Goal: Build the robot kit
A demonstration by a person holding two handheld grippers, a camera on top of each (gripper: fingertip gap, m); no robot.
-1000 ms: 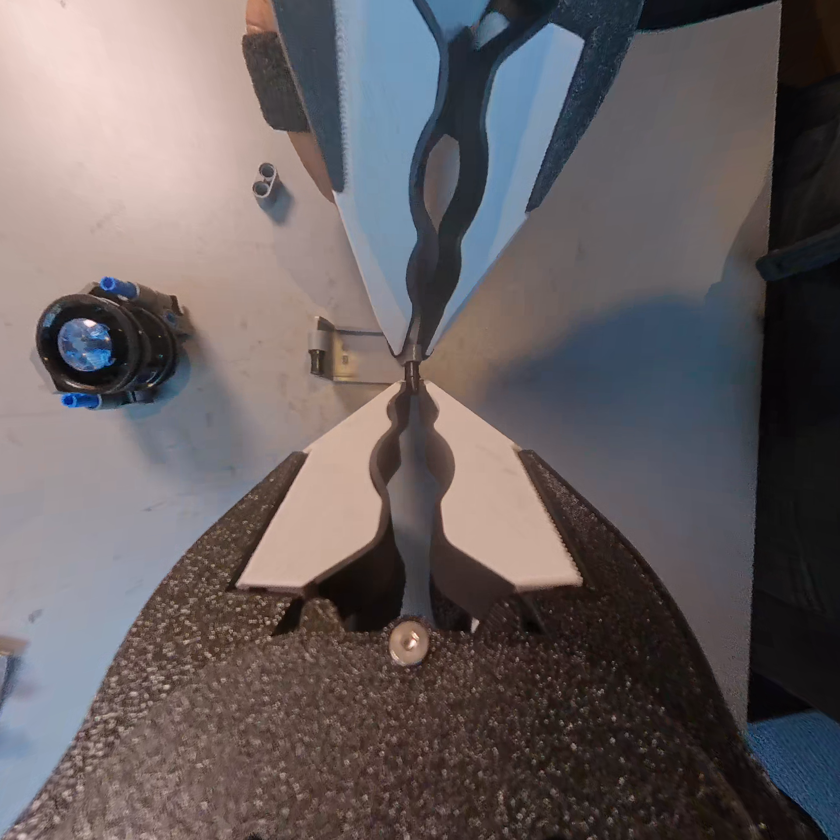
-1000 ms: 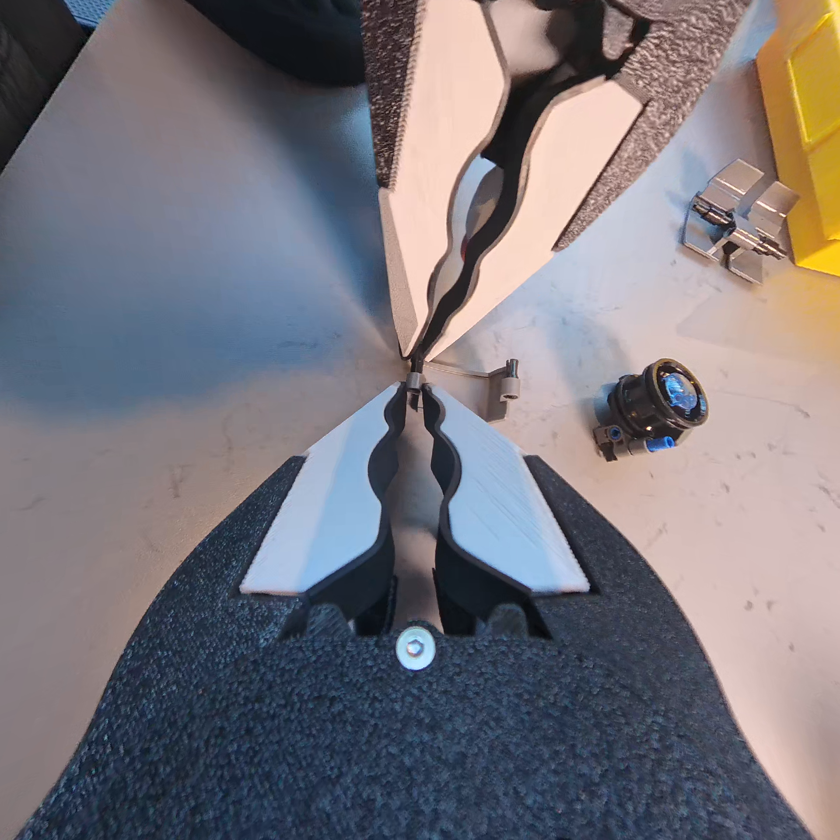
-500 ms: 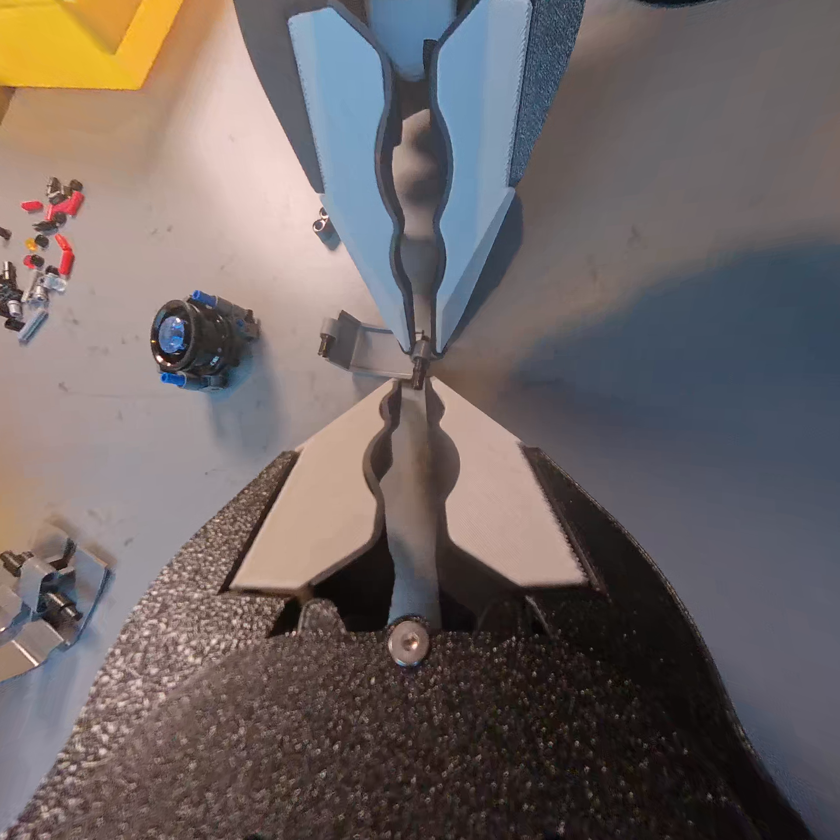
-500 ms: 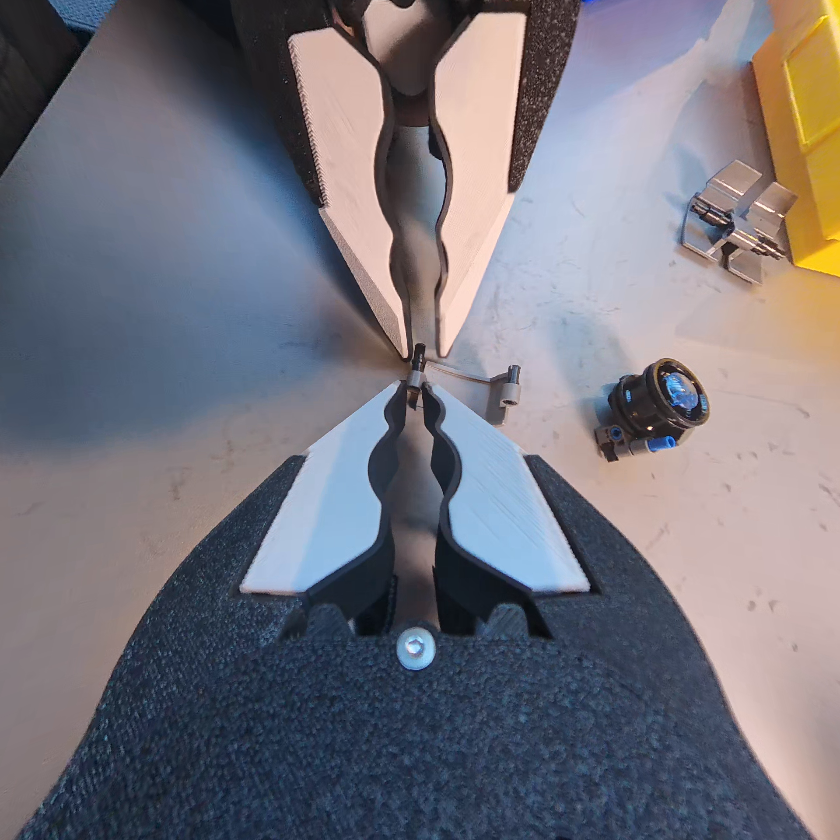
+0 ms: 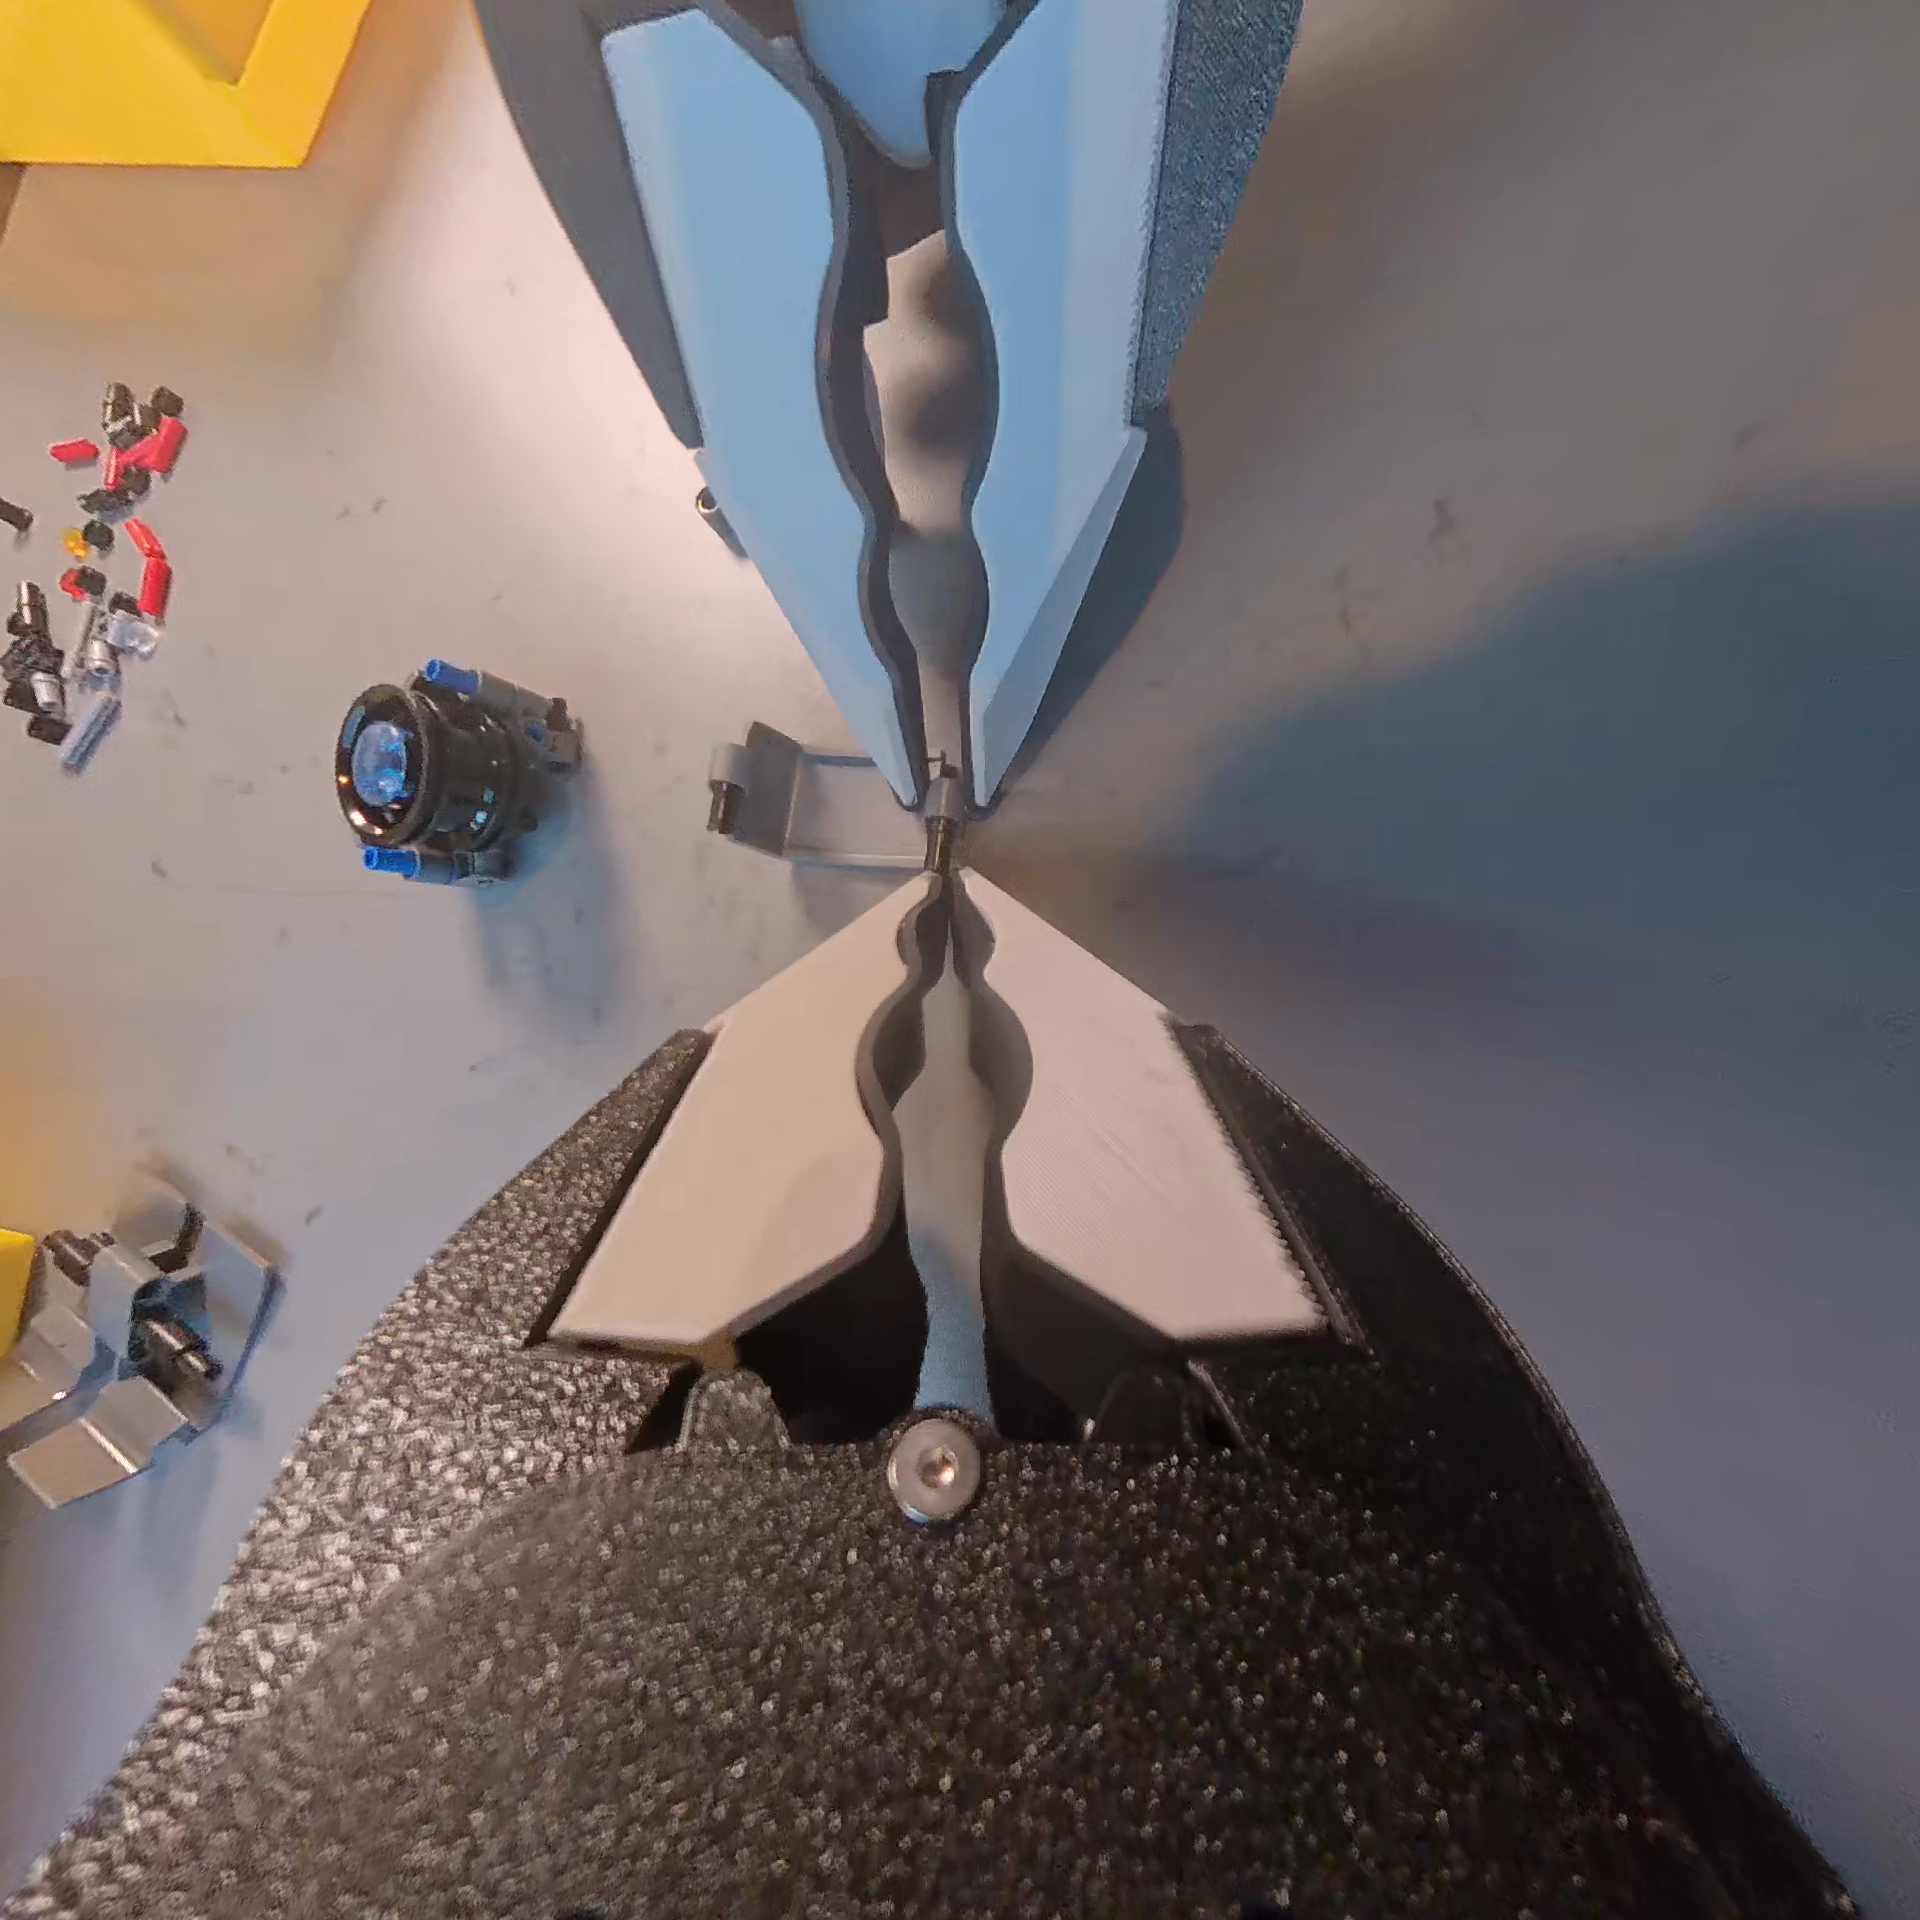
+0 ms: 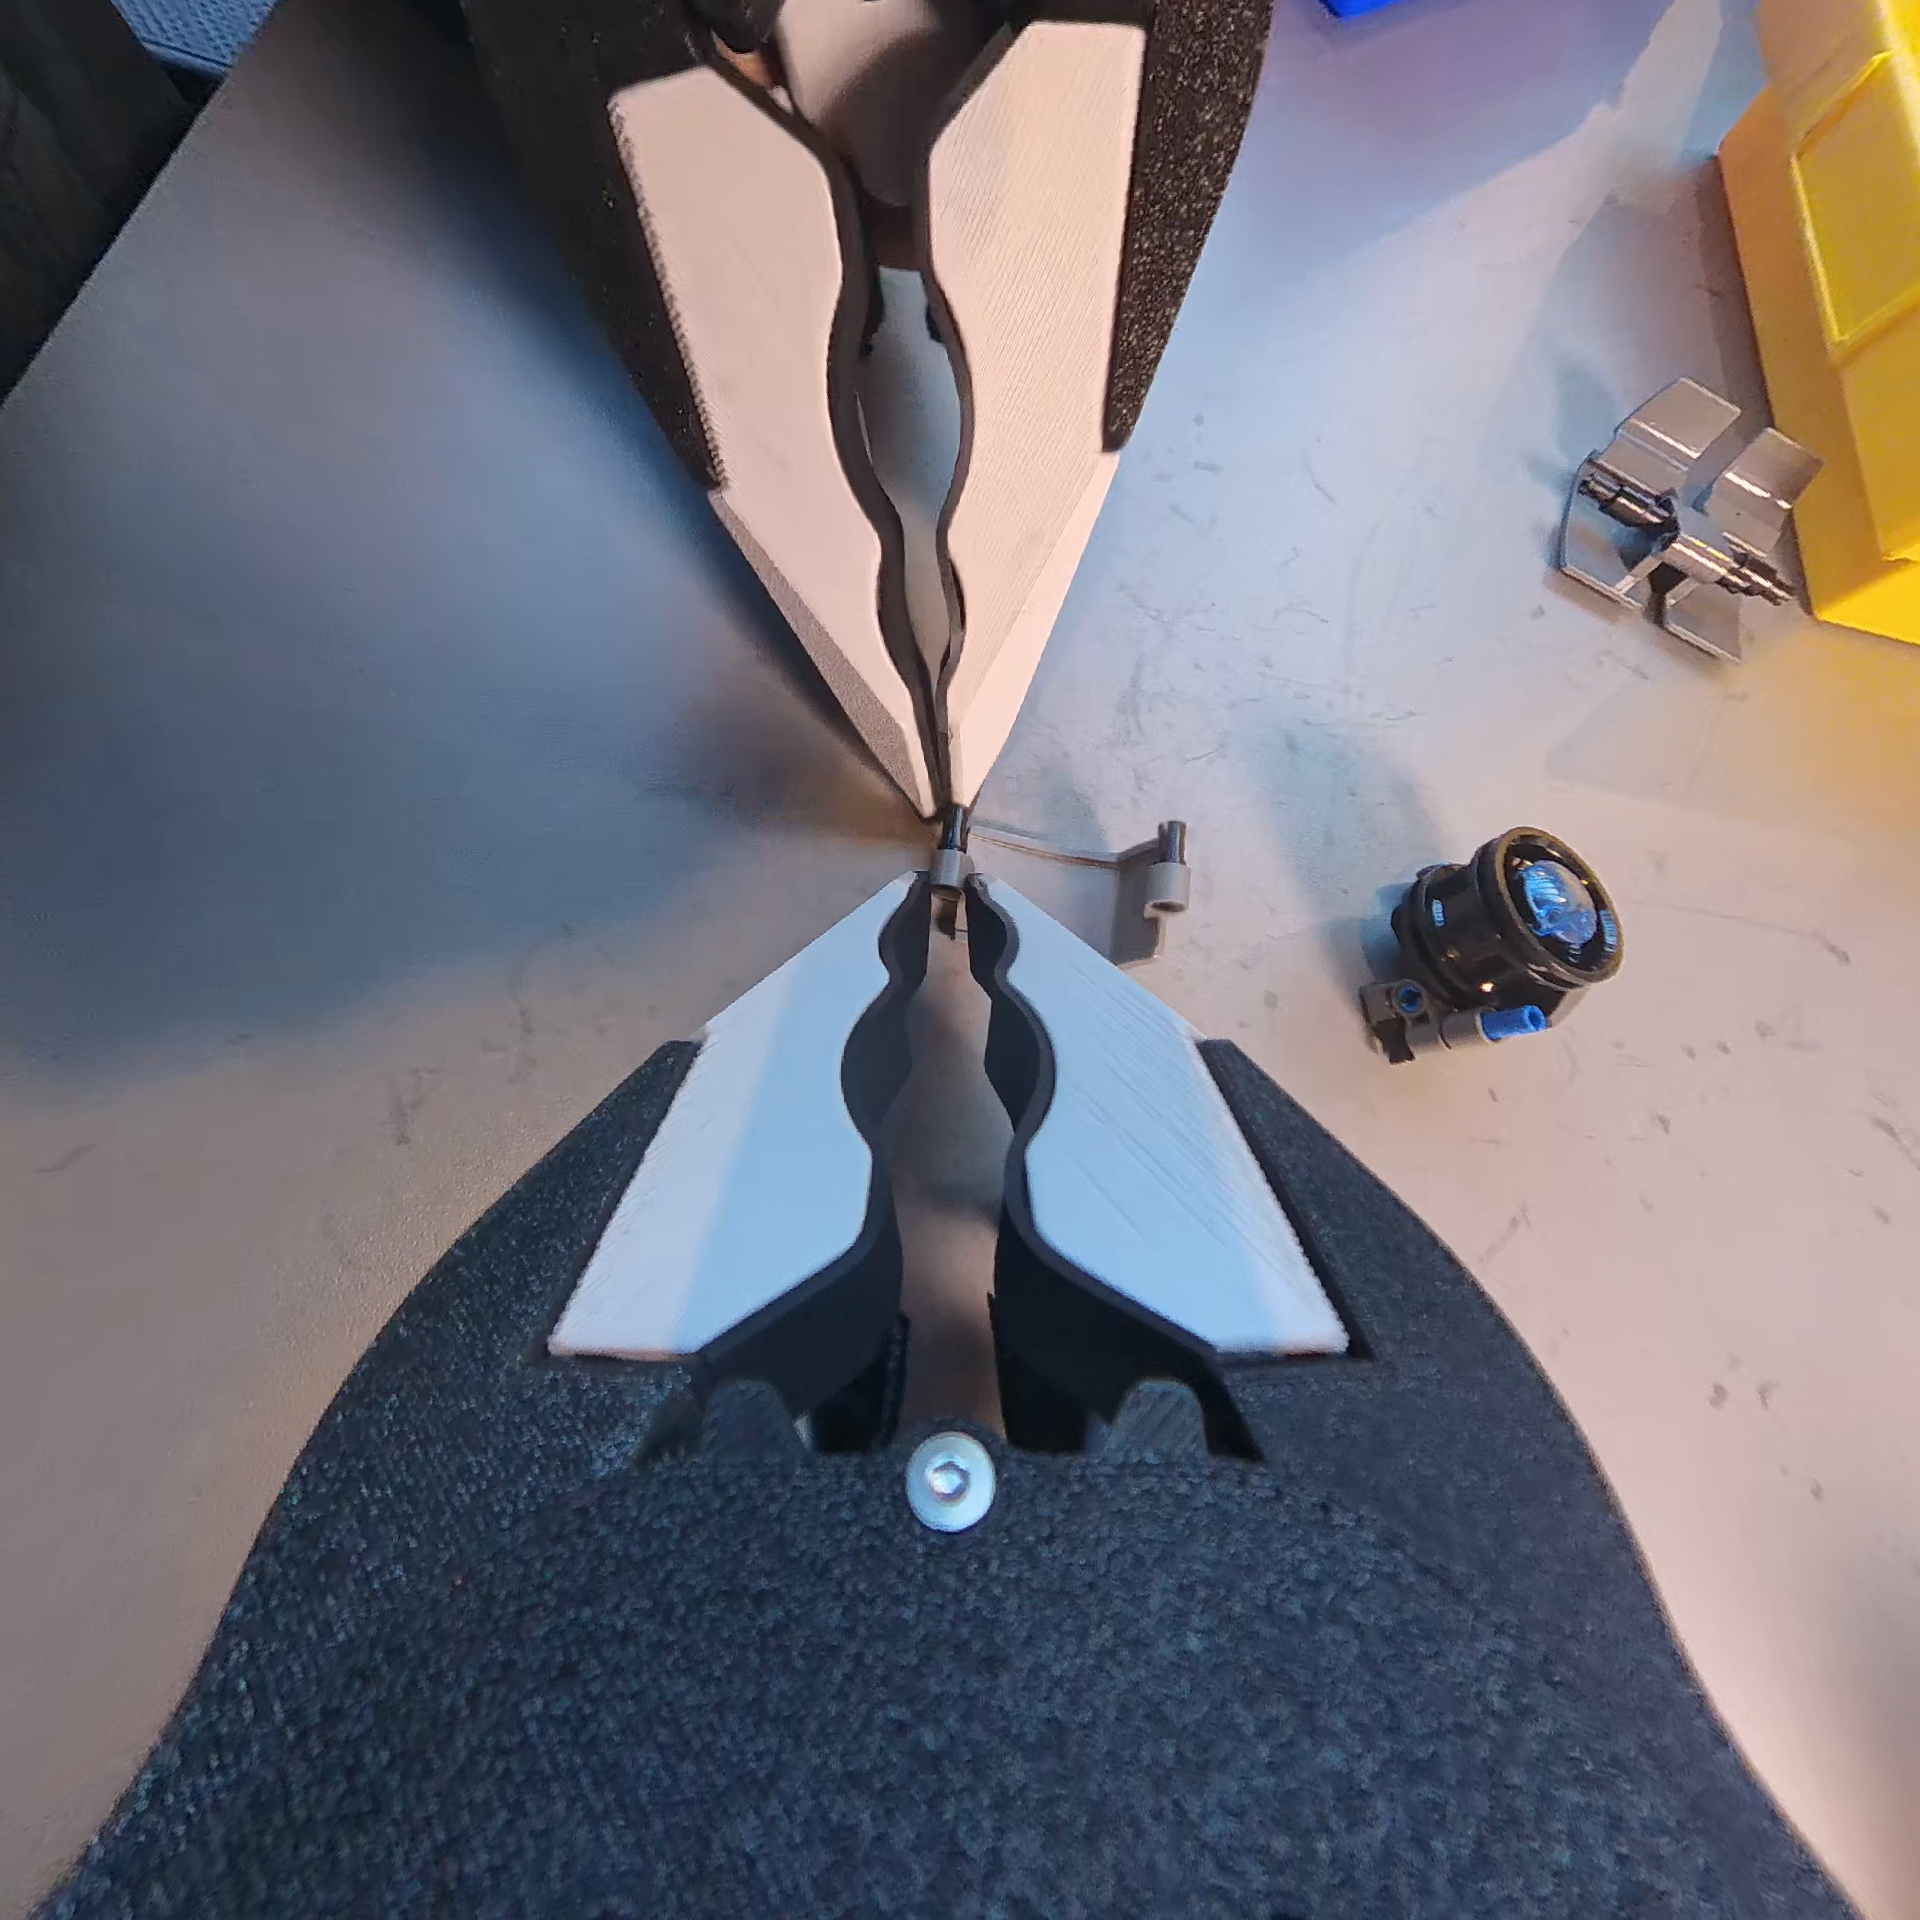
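A small grey bracket hangs just above the table, with a grey sleeve at its near corner and a thin black pin sticking out of that sleeve. My right gripper is shut on the sleeve and carries the bracket. My left gripper faces it tip to tip and is shut on the free end of the pin. In the left wrist view the right gripper comes in from the top. In the right wrist view the left gripper comes in from the top.
A black lens-like assembly with blue pins lies beside the bracket. Further off are folded metal brackets, a yellow bin, a scatter of small red and black parts and the table edge. The tips of both grippers are at nearly the same place.
My left gripper has swung round from a slant to face the right gripper straight on, staying at the pin. The right gripper and the bracket have hardly moved.
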